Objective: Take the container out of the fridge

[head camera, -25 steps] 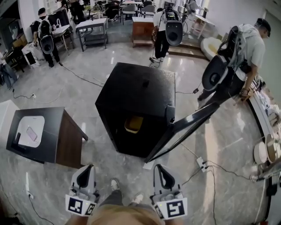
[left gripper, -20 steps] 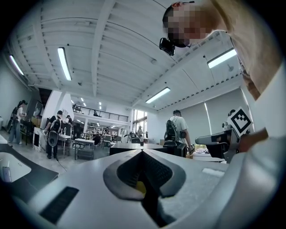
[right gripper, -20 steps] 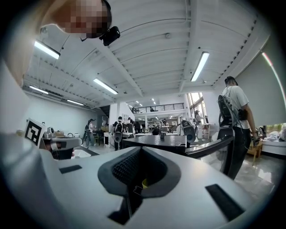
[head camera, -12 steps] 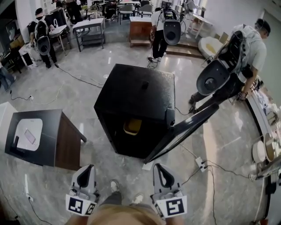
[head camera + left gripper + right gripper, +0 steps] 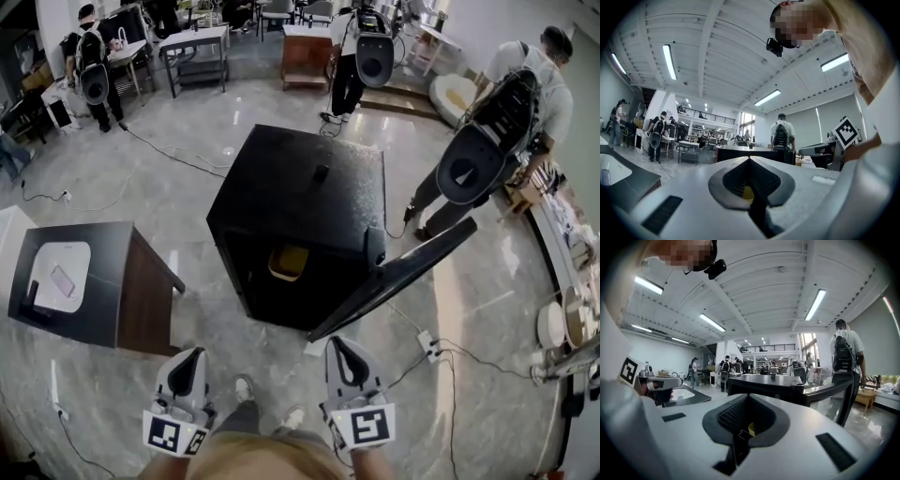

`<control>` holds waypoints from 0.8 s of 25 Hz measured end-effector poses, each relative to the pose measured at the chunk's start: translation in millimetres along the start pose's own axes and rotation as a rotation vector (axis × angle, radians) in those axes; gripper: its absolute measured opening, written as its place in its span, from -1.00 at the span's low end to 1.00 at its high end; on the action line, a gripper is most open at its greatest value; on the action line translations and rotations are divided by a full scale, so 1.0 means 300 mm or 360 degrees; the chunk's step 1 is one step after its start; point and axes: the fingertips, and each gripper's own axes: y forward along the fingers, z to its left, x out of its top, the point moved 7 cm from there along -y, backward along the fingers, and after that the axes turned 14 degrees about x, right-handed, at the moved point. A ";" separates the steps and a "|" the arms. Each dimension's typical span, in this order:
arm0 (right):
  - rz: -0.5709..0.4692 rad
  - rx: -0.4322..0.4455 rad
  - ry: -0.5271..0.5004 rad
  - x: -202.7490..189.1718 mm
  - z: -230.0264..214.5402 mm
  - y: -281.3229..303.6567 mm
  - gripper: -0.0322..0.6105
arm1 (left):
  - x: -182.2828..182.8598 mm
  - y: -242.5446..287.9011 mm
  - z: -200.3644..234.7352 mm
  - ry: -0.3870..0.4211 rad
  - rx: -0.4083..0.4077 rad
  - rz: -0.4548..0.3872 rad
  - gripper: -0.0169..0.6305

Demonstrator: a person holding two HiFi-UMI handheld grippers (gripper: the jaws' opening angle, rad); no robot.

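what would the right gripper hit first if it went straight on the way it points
Probably the black fridge, which stands straight ahead of the right gripper; its open door stands off to the right. Depth is unclear.

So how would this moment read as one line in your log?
fridge: open | container: inside | left gripper: shut, empty | right gripper: shut, empty | both short of fridge

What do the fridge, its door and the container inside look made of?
Fridge: black, matte, faintly speckled top; likely painted metal.
Door: dark frame around a clear pane, probably glass, since the floor shows through in the right gripper view.
Container: yellow, smooth, perhaps plastic; too small to be sure.
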 end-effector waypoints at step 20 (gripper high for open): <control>0.0236 0.0087 -0.0262 -0.041 0.025 0.172 -0.89 | -0.038 0.037 0.098 -0.0038 -0.0005 0.0037 -0.94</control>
